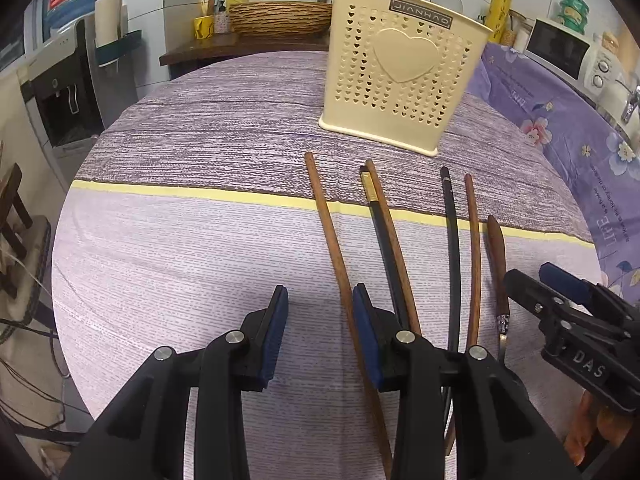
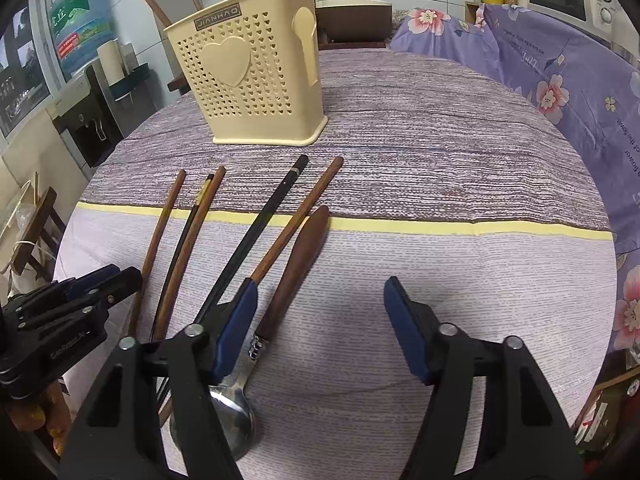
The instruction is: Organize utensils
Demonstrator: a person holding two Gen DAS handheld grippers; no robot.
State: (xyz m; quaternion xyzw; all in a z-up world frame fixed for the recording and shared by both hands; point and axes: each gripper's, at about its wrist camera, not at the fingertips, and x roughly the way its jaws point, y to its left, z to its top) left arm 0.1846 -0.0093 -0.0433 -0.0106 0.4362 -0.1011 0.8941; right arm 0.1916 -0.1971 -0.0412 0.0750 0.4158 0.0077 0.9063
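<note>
Left gripper (image 1: 320,312): jaws apart, empty, above tablecloth (image 1: 180,260) beside leftmost brown chopstick (image 1: 332,240). Right gripper (image 2: 320,312): jaws wide, empty, left pad (image 2: 236,328) over spoon (image 2: 280,280). Chopsticks side by side, near the front of the cream utensil holder (image 2: 252,80), upright on the cloth.

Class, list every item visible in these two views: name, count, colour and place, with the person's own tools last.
Perforated cream plastic utensil holder: one, cream, far side of table, upright; brown sticks already stand inside.
Brown wooden chopsticks: three, brown, lying on the cloth.
Black chopsticks: two, black, lying among the brown ones.
Wooden-handled metal spoon: one, brown handle, silver bowl, rightmost of the row.
Striped purple tablecloth: one, purple with a yellow band.
Left gripper: jaws open, above the leftmost chopstick.
Right gripper: jaws open, above the spoon.
</note>
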